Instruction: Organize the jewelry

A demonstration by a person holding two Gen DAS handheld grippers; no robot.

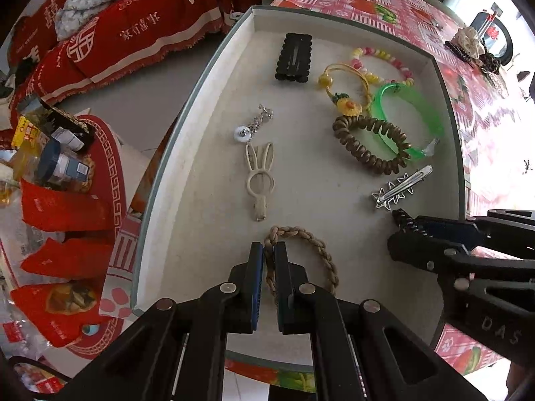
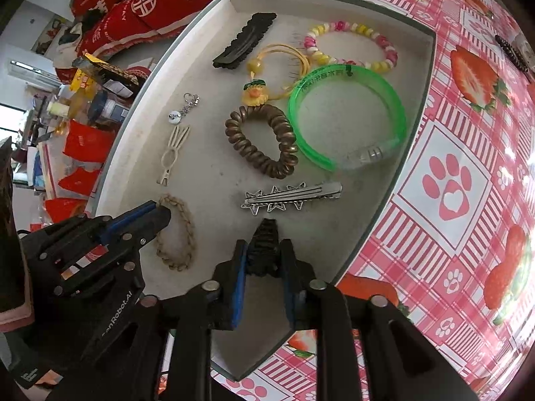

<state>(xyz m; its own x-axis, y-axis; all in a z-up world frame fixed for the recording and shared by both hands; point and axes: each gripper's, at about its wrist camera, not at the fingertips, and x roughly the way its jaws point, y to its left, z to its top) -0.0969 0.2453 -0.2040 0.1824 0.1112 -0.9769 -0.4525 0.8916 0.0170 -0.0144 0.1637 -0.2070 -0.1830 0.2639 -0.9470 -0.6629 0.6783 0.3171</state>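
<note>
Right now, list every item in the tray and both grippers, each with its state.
left gripper: shut on the braided hair tie
right gripper: black claw clip between its fingers
tray: open, on the tablecloth
star clip: flat, closed
green bangle: flat, partly over the beaded bracelet
coil hair tie: flat, touching the bangle
bunny clip: flat
black snap clip: flat

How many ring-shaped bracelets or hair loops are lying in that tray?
5: pink-yellow beaded bracelet at the far side, yellow cord loop, green plastic bangle, brown spiral hair tie mid-tray, tan braided loop near the left gripper.
</note>
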